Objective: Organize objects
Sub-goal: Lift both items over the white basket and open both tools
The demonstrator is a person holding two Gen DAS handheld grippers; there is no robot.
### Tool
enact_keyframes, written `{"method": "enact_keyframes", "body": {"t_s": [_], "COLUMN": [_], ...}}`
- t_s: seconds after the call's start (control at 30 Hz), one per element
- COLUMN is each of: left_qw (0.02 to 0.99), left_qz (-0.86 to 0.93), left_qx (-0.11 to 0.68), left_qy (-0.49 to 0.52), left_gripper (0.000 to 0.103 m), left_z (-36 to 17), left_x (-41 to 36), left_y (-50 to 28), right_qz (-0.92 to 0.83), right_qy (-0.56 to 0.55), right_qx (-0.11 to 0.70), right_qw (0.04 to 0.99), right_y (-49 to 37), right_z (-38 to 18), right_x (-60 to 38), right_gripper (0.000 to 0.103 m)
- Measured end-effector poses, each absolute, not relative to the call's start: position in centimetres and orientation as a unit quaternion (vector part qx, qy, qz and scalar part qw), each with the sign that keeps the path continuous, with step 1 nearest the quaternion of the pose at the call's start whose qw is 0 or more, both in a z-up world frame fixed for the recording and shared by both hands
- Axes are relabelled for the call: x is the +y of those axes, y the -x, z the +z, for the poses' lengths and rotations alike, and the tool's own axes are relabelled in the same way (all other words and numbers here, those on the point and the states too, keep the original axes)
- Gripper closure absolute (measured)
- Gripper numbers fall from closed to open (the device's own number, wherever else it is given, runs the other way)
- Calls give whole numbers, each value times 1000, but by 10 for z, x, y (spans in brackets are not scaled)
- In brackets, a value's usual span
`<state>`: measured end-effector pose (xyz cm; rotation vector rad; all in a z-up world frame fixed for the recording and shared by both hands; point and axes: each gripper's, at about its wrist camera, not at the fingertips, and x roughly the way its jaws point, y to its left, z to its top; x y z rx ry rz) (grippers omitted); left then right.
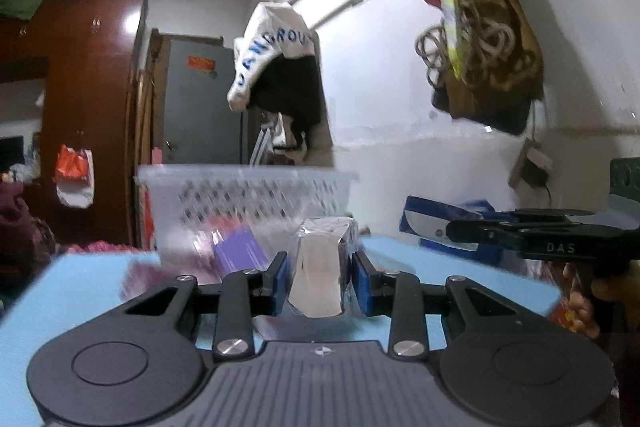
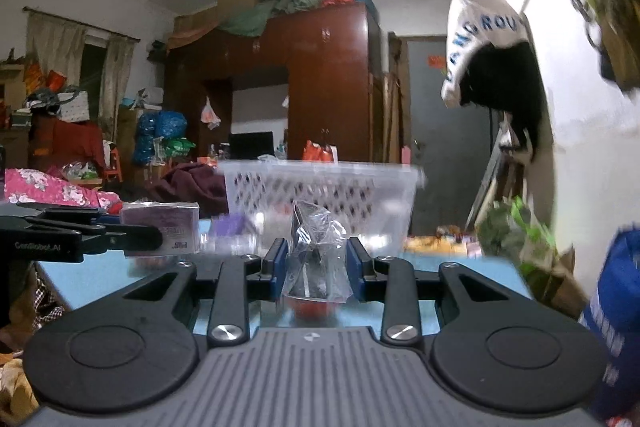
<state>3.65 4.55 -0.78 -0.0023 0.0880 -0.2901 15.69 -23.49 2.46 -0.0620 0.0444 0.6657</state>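
My left gripper (image 1: pixel 319 281) is shut on a small wrapped purple-and-white box (image 1: pixel 320 267), held above the light blue table (image 1: pixel 80 291). It also shows in the right wrist view (image 2: pixel 164 231). My right gripper (image 2: pixel 316 267) is shut on a clear plastic packet (image 2: pixel 314 255) with something red at its bottom. It appears from the side in the left wrist view (image 1: pixel 452 229). A white perforated basket (image 1: pixel 248 195) stands on the table just beyond both grippers, with purple items inside; it also shows in the right wrist view (image 2: pixel 320 195).
A blue and white box (image 1: pixel 440 223) lies at the table's right by the white wall. Bags and clothes hang on that wall (image 1: pixel 480 27). A brown wardrobe (image 2: pixel 320 67) and a cluttered room lie beyond the table. A blue packet (image 2: pixel 616 307) is at the right.
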Motion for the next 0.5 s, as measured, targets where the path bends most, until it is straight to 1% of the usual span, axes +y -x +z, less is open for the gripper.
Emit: {"method": "enact_keyframes", "body": {"t_s": [0.13, 0.2, 0.33, 0.43, 0.5], "left_qw": [993, 994, 994, 989, 985], "left_qz": [-117, -104, -82, -59, -50], "left_qx": [13, 15, 67, 129, 155], "left_qy": [6, 11, 25, 41, 54], "left_gripper": [65, 65, 65, 66, 66], "left_z": [44, 68, 102, 106, 101], "left_x": [56, 58, 63, 71, 76], "left_y": [-67, -93, -167, -223, -245], "right_qz": [328, 319, 274, 256, 251], "right_qy": [36, 46, 86, 91, 97], "right_qx": [17, 26, 49, 105, 124], "right_qw": [944, 946, 957, 957, 955], "right_y": [-191, -216, -273, -318, -333], "right_z": [70, 88, 111, 116, 113], "right_x": [-206, -187, -149, -131, -125], "right_gripper": [68, 68, 68, 68, 68]}}
